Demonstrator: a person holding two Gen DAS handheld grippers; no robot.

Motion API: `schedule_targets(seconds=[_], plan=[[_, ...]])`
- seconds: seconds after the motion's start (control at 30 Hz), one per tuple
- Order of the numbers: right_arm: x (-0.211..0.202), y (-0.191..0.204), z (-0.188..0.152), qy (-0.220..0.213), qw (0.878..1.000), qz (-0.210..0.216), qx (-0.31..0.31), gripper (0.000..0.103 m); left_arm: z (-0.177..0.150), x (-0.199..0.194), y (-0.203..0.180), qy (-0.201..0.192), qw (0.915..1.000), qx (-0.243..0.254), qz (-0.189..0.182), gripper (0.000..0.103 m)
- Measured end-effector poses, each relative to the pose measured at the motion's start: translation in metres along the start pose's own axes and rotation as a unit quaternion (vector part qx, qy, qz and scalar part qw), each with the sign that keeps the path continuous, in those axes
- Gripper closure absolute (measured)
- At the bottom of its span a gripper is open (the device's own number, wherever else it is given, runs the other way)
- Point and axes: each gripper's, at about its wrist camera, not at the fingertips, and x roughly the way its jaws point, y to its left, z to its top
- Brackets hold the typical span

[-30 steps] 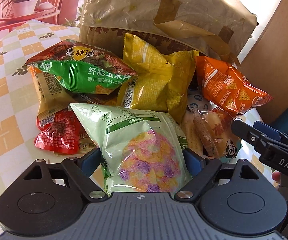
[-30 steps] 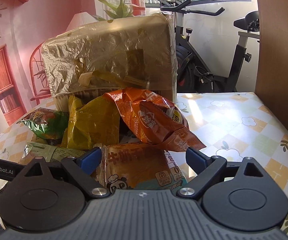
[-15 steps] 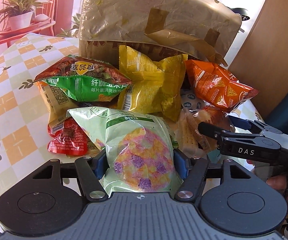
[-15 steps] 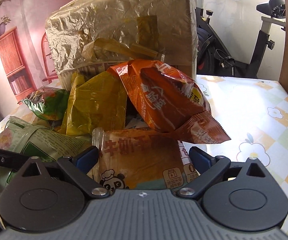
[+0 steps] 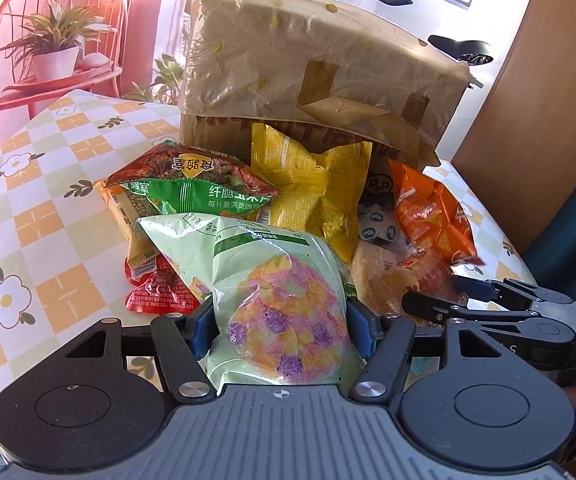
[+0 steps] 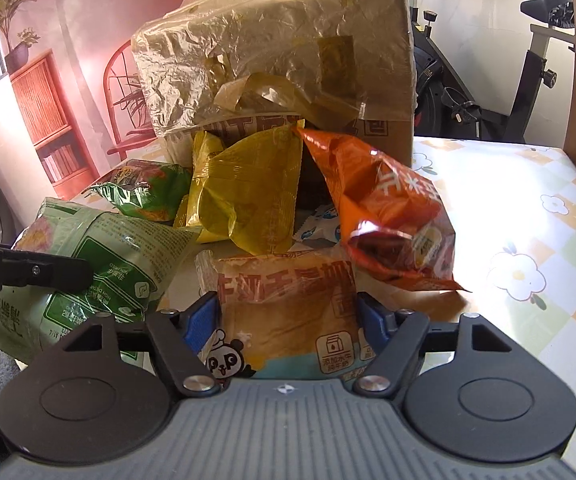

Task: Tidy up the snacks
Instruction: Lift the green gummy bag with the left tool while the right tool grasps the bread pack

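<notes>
Green bag (image 5: 276,304): front of the snack pile; your left claw (image 5: 280,326) is clenched on its sides.
Bread pack (image 6: 288,304): beside it, pinched in your right claw (image 6: 288,318).
Tabletop (image 5: 48,232): carries the pile.
Brown bag (image 5: 312,76): behind.
Technique: lift each straight up; keep squeeze light, contents likely crush.

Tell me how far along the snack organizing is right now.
Early. Nothing looks sorted yet. In hand: the left gripper is closed on the pale green bag, and the right gripper is closed on the panda bread pack. Left: the green chip bag, yellow bag, orange bag and red packet lie heaped before the brown bag.
</notes>
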Motion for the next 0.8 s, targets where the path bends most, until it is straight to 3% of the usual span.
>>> schedule_targets(seconds=[0.2,0.47,0.8], plan=[[-0.017,0.016,0.008,-0.028,0.999,-0.010,-0.016,0.029,0.001,-0.024,-0.003,-0.045,0.9984,0.029,0.019,0.035],[-0.038,0.033,0.022,-0.090,0.994,-0.033,-0.058,0.029,0.017,-0.053,0.003,-0.103,0.9937,0.028,0.033,0.035],[-0.059,0.024,0.051,-0.167,0.984,-0.056,-0.025,0.029,0.051,-0.081,0.003,-0.172,0.9831,0.036,0.051,0.035]])
